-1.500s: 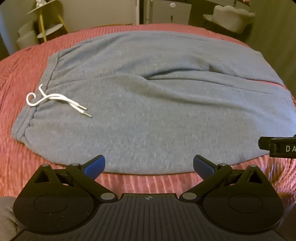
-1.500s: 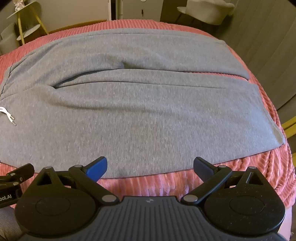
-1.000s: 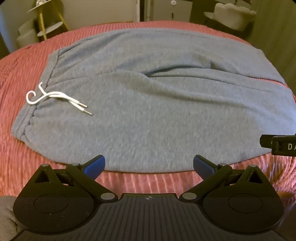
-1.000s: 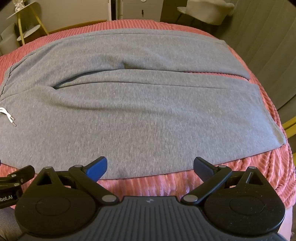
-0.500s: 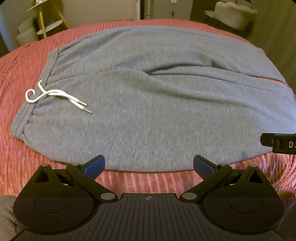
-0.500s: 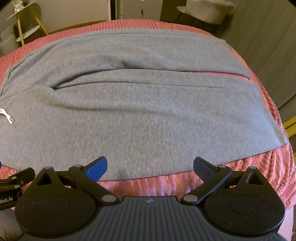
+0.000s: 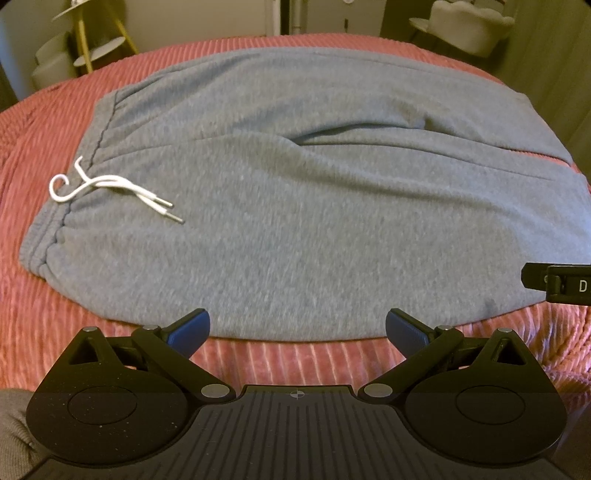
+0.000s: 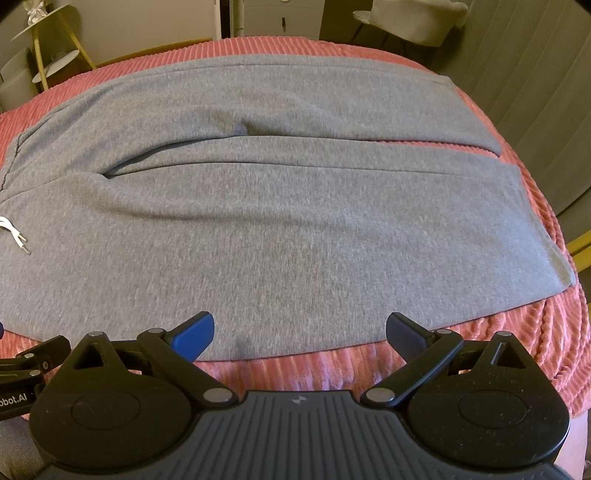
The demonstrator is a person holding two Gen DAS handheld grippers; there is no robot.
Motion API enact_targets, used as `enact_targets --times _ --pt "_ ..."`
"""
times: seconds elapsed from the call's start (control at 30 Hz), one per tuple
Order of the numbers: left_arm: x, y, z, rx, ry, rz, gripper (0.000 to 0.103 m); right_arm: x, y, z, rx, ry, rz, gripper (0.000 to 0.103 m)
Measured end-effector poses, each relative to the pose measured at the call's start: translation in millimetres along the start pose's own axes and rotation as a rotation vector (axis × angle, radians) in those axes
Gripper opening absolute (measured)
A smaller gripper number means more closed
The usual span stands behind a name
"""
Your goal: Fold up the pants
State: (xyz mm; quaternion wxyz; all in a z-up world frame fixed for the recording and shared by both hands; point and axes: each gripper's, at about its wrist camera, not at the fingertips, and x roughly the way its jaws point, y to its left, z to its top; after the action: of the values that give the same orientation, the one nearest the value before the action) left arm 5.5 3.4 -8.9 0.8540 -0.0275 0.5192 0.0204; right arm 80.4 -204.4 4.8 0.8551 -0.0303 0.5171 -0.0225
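Note:
Grey sweatpants (image 7: 295,221) (image 8: 277,229) lie flat across a pink ribbed bedspread (image 7: 55,325), waistband to the left, legs side by side running right. A white drawstring (image 7: 110,188) rests on the waistband; its tips (image 8: 18,236) show at the right wrist view's left edge. My left gripper (image 7: 297,328) is open just over the near hem side, by the waist half. My right gripper (image 8: 300,330) is open too, over the near edge of the front leg. Nothing sits between either pair of fingers.
The bedspread (image 8: 535,350) falls away at the right, past the leg cuffs (image 8: 554,266). A yellow-legged side table (image 7: 92,44) stands back left, a pale chair (image 7: 469,18) back right, a white cabinet (image 8: 280,14) behind. The right gripper's side (image 7: 561,284) pokes into the left view.
Both grippers have crept slightly forward and lower toward the near edge of the pants. They stayed open, and the pants have not moved.

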Motion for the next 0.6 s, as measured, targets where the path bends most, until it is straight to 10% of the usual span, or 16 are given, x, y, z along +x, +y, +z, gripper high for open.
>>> enact_targets --times 0.6 --pt "3.0 0.5 1.0 -0.004 0.013 -0.001 0.103 1.1 -1.2 0.8 -0.001 0.002 0.002 0.100"
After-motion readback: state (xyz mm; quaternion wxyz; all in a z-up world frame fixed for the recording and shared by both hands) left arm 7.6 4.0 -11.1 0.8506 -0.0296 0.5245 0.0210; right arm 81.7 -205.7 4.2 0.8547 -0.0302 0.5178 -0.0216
